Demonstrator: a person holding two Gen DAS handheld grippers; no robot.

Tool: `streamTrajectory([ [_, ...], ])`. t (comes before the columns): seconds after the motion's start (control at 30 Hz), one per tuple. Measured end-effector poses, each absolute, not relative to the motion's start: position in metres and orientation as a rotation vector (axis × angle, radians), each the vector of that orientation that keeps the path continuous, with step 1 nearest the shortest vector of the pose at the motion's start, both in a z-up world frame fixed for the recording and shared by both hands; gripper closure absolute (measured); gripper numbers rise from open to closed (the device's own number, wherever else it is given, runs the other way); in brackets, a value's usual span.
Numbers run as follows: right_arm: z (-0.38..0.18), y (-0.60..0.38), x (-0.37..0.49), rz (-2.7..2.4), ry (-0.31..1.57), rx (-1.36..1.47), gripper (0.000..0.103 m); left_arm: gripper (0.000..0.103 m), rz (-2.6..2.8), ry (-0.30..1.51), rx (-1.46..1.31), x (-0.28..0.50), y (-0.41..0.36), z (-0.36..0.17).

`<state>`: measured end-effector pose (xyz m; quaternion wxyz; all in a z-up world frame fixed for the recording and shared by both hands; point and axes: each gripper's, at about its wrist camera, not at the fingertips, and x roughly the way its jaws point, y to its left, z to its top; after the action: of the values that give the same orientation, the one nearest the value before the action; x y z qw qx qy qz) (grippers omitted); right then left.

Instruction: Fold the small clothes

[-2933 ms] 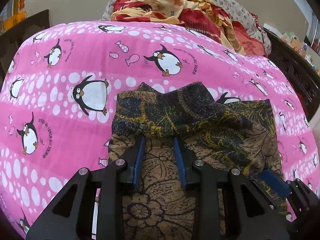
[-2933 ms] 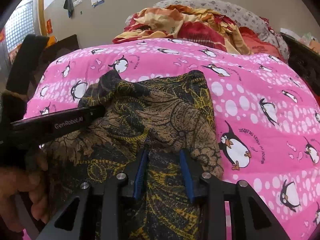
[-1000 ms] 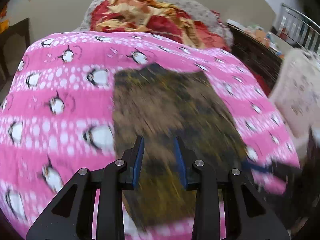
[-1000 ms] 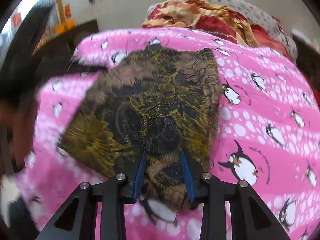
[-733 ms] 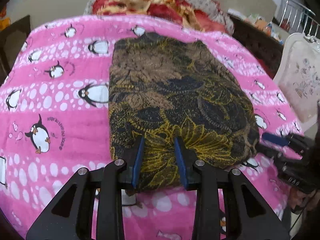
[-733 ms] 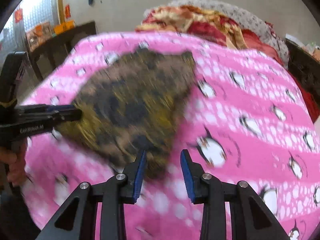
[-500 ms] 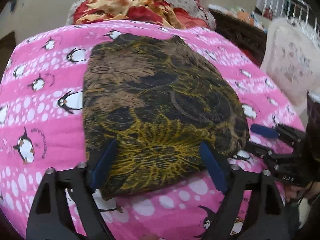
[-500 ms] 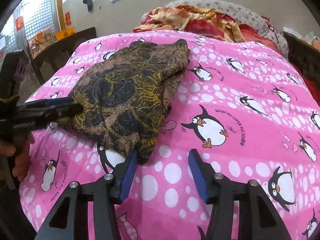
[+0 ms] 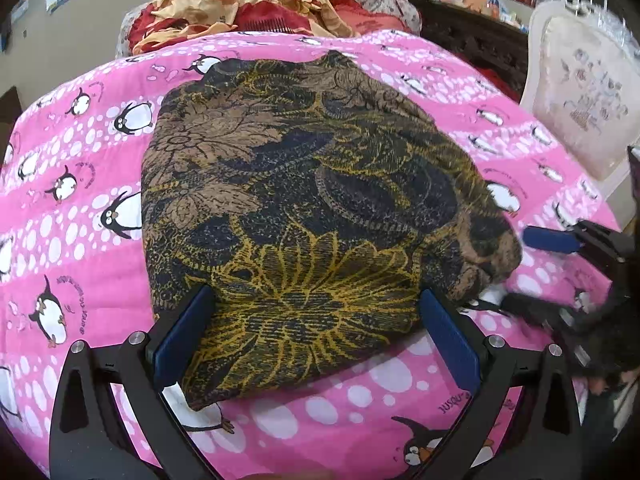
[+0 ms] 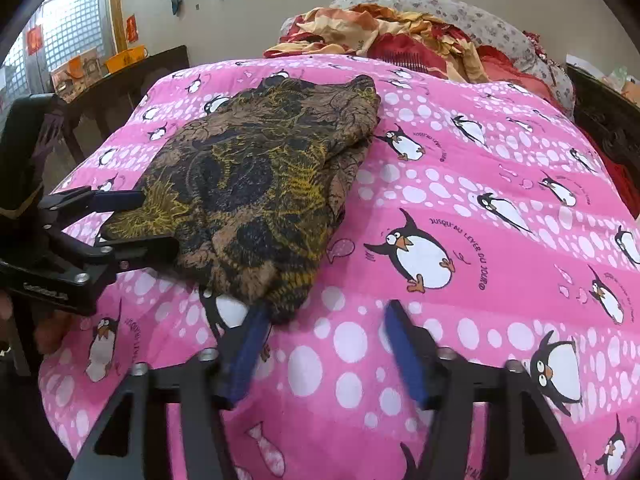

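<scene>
A folded brown, black and yellow patterned garment [image 9: 304,208] lies flat on the pink penguin blanket [image 9: 80,216]; it also shows in the right wrist view [image 10: 256,188]. My left gripper [image 9: 316,328] is open wide, its blue pads astride the garment's near edge, holding nothing; it shows in the right wrist view [image 10: 136,220] at the garment's left edge. My right gripper [image 10: 328,340] is open and empty just off the garment's near corner; it appears in the left wrist view [image 9: 532,268] at the garment's right.
A heap of red and orange bedding [image 10: 392,40] and a floral pillow [image 10: 460,12] lie at the far end. A white chair [image 9: 580,96] stands at the right. Dark wooden furniture [image 10: 120,84] stands at the left.
Both grippers pulled the garment toward the near edge and laid it flat. Both then opened and let it go; the left now stands open wider, and the right has opened a little further.
</scene>
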<state>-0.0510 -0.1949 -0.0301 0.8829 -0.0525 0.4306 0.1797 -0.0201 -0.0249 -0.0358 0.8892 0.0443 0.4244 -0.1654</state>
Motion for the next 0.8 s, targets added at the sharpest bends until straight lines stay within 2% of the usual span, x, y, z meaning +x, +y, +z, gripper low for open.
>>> streamTrajectory([
  [0.1,-0.030,-0.195,-0.054,0.420,0.930,-0.077,0.008,0.000,-0.311,0.886,0.153,-0.021,-0.033,-0.037],
  [0.2,-0.033,-0.190,-0.056,0.415,0.954,-0.119,0.005,0.000,-0.290,0.889,0.165,-0.026,-0.034,-0.036],
  [0.33,-0.035,-0.191,-0.055,0.398,1.008,-0.102,0.004,0.001,-0.186,0.929,0.136,-0.037,-0.029,-0.018],
  [0.53,-0.025,-0.186,-0.057,0.329,1.114,-0.147,0.007,0.001,-0.044,0.921,0.005,-0.049,-0.008,0.040],
  [0.8,0.038,-0.194,-0.074,0.293,0.967,-0.113,0.008,0.001,-0.027,0.926,-0.055,-0.053,-0.007,0.062],
])
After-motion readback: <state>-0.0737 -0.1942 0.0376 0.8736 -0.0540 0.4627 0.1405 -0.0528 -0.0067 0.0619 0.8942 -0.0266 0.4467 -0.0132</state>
